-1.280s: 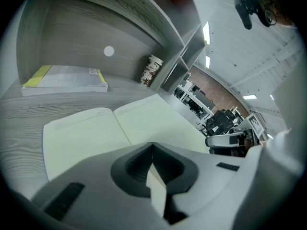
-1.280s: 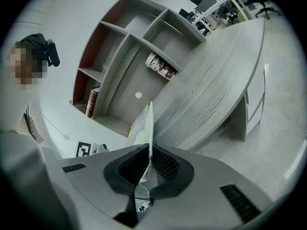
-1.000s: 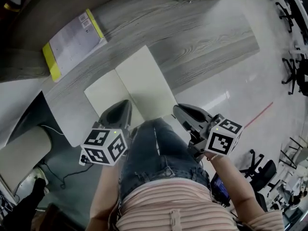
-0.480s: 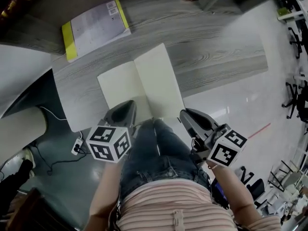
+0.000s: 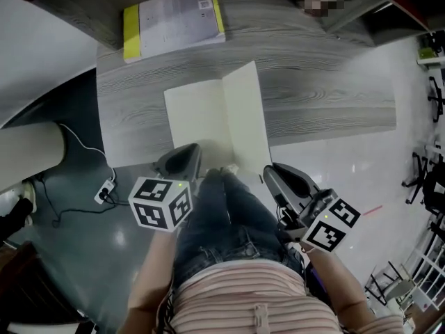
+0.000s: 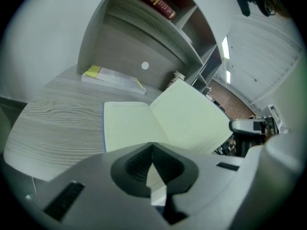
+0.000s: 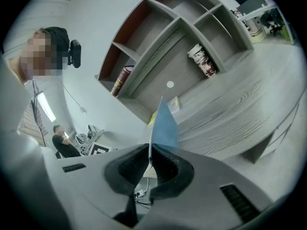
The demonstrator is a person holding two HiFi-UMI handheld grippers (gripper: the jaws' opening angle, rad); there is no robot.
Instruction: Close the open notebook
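The open notebook (image 5: 198, 117) lies on the grey wooden desk (image 5: 320, 96), showing pale blank pages. Its left half lies flat (image 6: 127, 126). Its right half (image 5: 247, 113) is lifted and tilts up off the desk. My right gripper (image 5: 268, 171) is shut on the near edge of that half; its blue cover (image 7: 164, 121) stands edge-on between the pads (image 7: 165, 164). My left gripper (image 5: 186, 150) sits at the near edge of the flat left half with its jaws shut (image 6: 152, 145). I cannot tell whether its tips touch the page.
A yellow-spined booklet (image 5: 174, 21) lies at the back of the desk. Shelves behind hold books (image 7: 122, 80) and a printed cup (image 7: 204, 59). The person's jeans (image 5: 226, 214) fill the space between the grippers. A cable and socket strip (image 5: 104, 190) lie on the floor at left.
The notebook's right half has risen and looks narrower from above, with the right gripper lifting it. The left gripper has crept toward the notebook's near edge.
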